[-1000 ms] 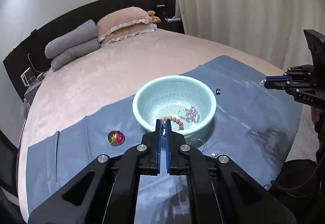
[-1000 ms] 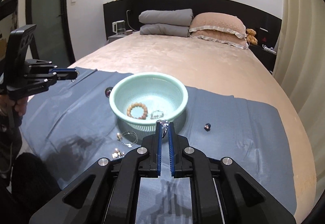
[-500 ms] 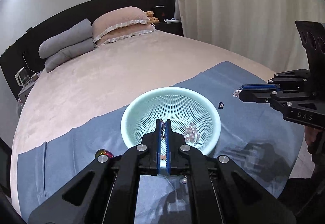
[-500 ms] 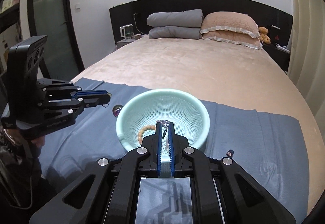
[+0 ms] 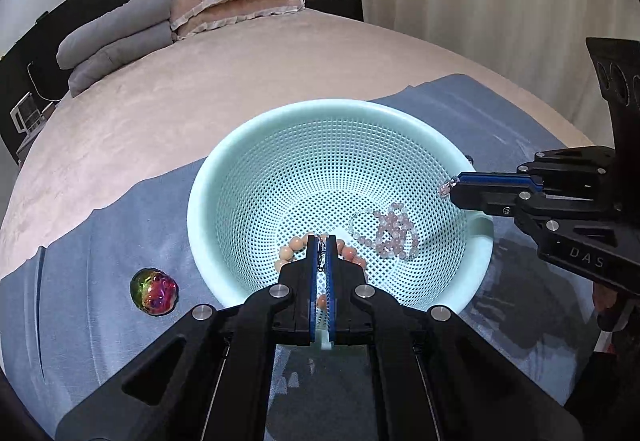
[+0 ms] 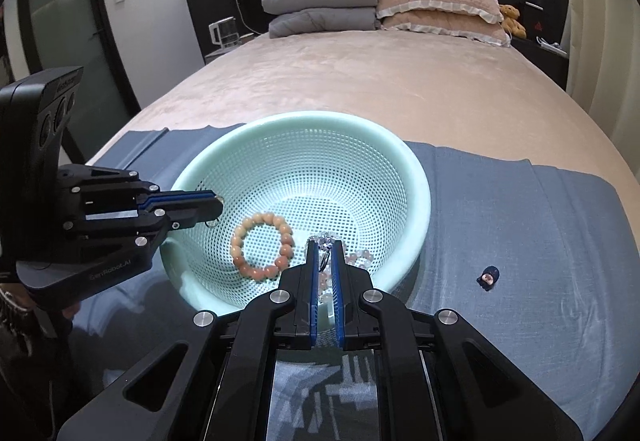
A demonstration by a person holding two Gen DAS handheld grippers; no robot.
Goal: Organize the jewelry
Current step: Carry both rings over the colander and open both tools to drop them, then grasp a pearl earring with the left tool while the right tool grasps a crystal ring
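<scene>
A: What is held by the left gripper (image 5: 320,238)?

B: Its jaws are nearly closed on a small ring-like trinket (image 6: 212,222), pinched at the tips over the near side of the green basket (image 5: 240,169). The right gripper (image 6: 324,243) is likewise almost shut, with a small sparkling piece (image 5: 445,188) nipped at its tips above the basket's other side.

A: How might such pieces be expected to handle?

B: They are judged light, hard and slippery. A pinch at the very tips is needed, and a slip is easily had.

A: And the rest?

B: An orange bead bracelet (image 6: 262,244) and a pale pink one (image 5: 390,232) are lying in the basket. An iridescent ball (image 5: 153,292) and a small dark bead (image 6: 489,276) are left on the blue cloth (image 6: 520,225).
</scene>
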